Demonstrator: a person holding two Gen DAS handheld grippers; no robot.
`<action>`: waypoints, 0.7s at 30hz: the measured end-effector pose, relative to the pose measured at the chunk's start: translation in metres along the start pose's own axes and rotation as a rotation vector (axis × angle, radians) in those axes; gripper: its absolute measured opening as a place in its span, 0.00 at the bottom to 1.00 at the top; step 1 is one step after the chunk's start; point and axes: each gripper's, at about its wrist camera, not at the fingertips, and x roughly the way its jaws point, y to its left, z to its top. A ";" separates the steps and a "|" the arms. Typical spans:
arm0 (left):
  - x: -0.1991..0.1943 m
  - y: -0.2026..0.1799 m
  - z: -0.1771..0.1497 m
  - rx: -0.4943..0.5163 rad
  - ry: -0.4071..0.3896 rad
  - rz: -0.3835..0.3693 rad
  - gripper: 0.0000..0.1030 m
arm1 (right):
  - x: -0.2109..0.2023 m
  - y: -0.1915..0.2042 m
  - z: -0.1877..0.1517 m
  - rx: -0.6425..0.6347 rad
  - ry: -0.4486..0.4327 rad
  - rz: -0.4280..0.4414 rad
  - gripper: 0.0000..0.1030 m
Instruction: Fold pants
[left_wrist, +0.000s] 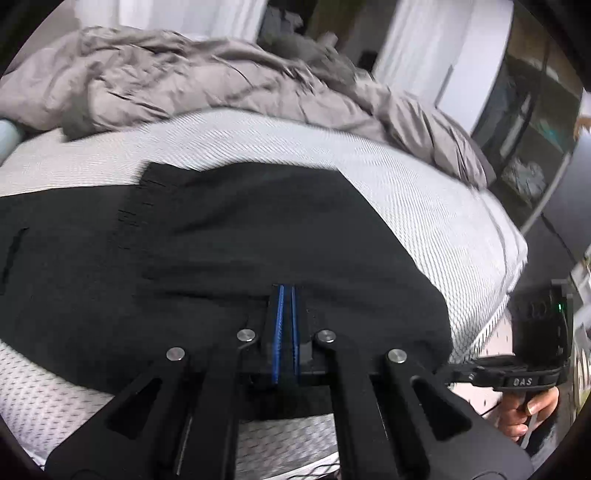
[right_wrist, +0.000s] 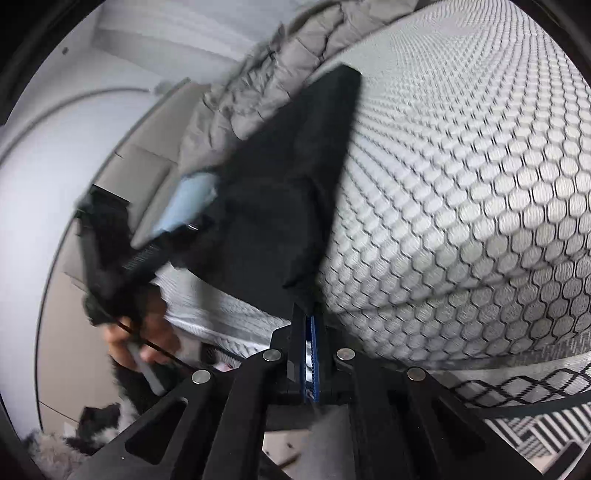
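- We find the black pants (left_wrist: 240, 236) spread on the mattress (left_wrist: 424, 177), near its edge.
- Left gripper (left_wrist: 287, 295): fingers closed on pants fabric.
- Right gripper (right_wrist: 309, 314): pinching the pants hem.

The pants (left_wrist: 229, 251) lie across the mattress (left_wrist: 295, 147), filling the centre and left of the left wrist frame. Behind them, along the top, a duvet (left_wrist: 166, 85) is heaped on the mattress. The left gripper (left_wrist: 286, 295) sits at bottom centre — over the pants' near edge — with the right gripper (left_wrist: 543, 332) at the lower right edge, off the mattress corner.
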 end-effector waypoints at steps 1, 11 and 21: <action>-0.006 0.011 0.001 -0.027 -0.010 0.009 0.00 | -0.002 0.002 -0.001 -0.013 -0.004 -0.002 0.02; -0.012 0.066 -0.005 -0.141 0.012 0.081 0.00 | -0.026 0.008 0.013 -0.001 -0.139 0.046 0.25; -0.007 0.069 -0.005 -0.155 0.029 0.106 0.00 | -0.006 -0.006 -0.006 0.071 -0.030 0.005 0.05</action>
